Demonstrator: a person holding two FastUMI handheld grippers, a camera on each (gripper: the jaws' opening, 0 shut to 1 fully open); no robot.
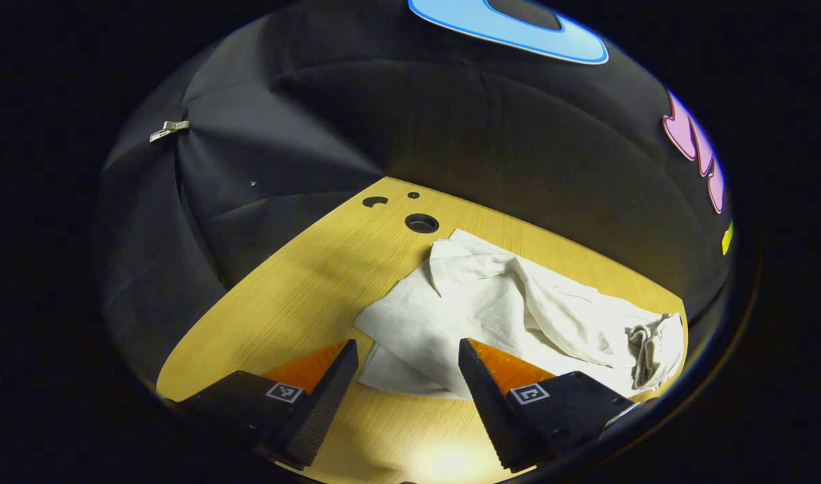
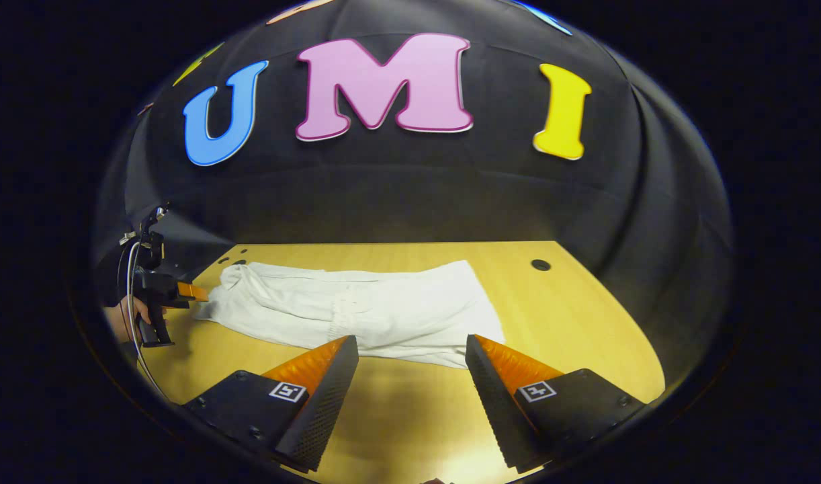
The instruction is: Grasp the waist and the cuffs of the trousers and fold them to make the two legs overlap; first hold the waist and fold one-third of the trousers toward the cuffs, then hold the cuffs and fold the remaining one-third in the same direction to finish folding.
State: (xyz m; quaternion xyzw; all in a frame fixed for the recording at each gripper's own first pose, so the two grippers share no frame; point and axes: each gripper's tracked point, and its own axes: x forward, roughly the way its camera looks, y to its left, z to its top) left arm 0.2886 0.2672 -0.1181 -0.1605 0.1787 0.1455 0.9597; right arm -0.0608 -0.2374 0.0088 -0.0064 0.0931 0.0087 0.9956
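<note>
Lying loosely spread on the table (image 2: 585,323), the white trousers (image 2: 357,309) serve as the landmark for this entry.

Item, trousers: rumpled, stretched lengthwise along the middle of the tabletop; one end bunched into a small wad (image 1: 649,349) as seen in the left gripper view. Which end is waist and which cuffs cannot be told for certain.

Item, left gripper (image 1: 407,353): fingers apart, nothing between them, poised at the near edge of the trousers. In the right gripper view it appears farther off (image 2: 192,291), held by a hand (image 2: 125,316), just beside one end of the cloth.

Item, right gripper (image 2: 410,349): fingers apart, empty, facing the long side of the trousers.

Step in hand, as judged: the opening one, reaching for waist and cuffs; no fold made yet. The next move calls for each gripper to close on an end, then bring one leg over the other.

Item, table: pale wood, with round holes (image 1: 422,223) beyond the trousers.

Item, booth wall (image 2: 410,202): black cloth, behind the table.
</note>
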